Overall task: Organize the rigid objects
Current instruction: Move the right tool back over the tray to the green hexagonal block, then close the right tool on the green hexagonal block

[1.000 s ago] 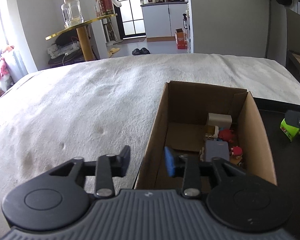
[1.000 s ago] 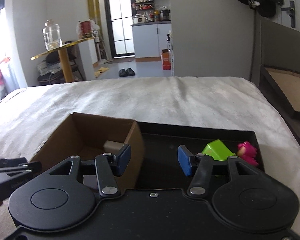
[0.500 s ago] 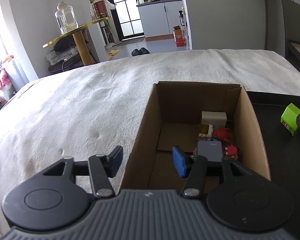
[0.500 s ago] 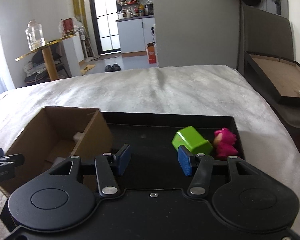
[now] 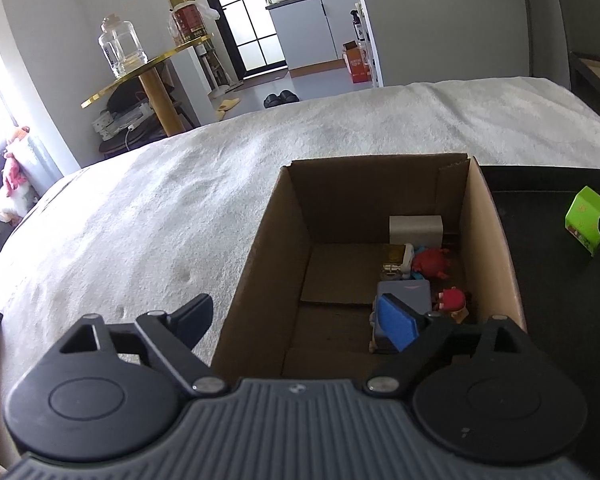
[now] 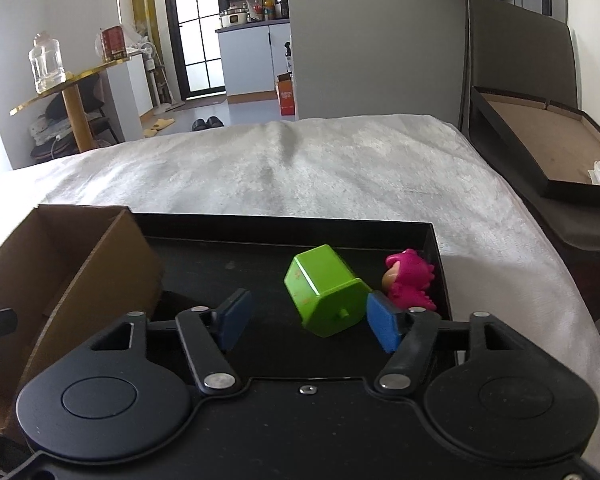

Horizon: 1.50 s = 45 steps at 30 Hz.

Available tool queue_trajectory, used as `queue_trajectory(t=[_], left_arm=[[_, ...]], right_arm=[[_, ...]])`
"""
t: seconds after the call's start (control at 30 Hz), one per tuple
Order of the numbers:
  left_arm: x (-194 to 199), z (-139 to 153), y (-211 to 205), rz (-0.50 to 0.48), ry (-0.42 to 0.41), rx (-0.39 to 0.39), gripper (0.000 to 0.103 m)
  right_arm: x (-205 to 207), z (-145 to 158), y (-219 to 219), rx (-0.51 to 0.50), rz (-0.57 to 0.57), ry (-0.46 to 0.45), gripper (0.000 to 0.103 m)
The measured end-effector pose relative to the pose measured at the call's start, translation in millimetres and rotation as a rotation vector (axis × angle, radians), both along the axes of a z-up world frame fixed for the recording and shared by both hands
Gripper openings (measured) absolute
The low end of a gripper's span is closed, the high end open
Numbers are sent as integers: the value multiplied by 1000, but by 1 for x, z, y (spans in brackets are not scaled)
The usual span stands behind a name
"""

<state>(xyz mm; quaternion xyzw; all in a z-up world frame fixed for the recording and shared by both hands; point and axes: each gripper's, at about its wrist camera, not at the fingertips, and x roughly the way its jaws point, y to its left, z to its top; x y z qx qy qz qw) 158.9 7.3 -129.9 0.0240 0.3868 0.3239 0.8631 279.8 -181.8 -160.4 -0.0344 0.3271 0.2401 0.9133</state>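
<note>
A brown cardboard box stands on the bed and holds several small toys: a white block, a red crab, a grey-blue box and a red figure. My left gripper is open and empty, straddling the box's near left wall. In the right wrist view a green block lies on its side in a black tray, next to a pink figure. My right gripper is open, just in front of the green block. The box stands at its left.
The white blanket covers the bed around box and tray. A dark open case lies off the bed's right side. A gold side table with a glass jar stands far left, beyond the bed.
My right gripper has moved right and forward, bringing the green block and pink figure close between its fingers. My left gripper's jaws have widened and it has shifted slightly along the box.
</note>
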Motion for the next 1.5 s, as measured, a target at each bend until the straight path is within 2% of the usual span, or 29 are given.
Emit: queue_trajectory(t=[0.07, 0.27, 0.6, 0.77, 0.83, 0.87, 0.9, 0.97, 1.33, 1.5], left_arm=[[2, -1, 0, 5, 5, 2, 91], [8, -3, -4, 6, 16, 17, 91], [11, -6, -8, 9, 42, 32, 92], [11, -5, -8, 12, 38, 28, 92], [10, -5, -7, 13, 35, 27, 92], [10, -4, -7, 13, 32, 27, 92], [9, -4, -6, 13, 30, 28, 92], [9, -3, -5, 17, 26, 23, 92], [0, 0, 1, 20, -2, -9, 92], [-8, 4, 6, 28, -29, -26, 92]], right_arm=[[4, -2, -1, 3, 1, -3, 78], [18, -12, 2, -24, 42, -3, 83], [31, -30, 7, -85, 72, -18, 87], [27, -33, 18, -153, 102, -81, 86], [26, -34, 22, -185, 116, -103, 81], [26, -35, 24, -204, 124, -103, 61], [26, -36, 25, -230, 127, -98, 55], [21, -33, 24, -243, 125, -112, 55], [-7, -27, 15, -201, 89, -39, 55], [-18, -14, 19, -196, 96, -56, 53]])
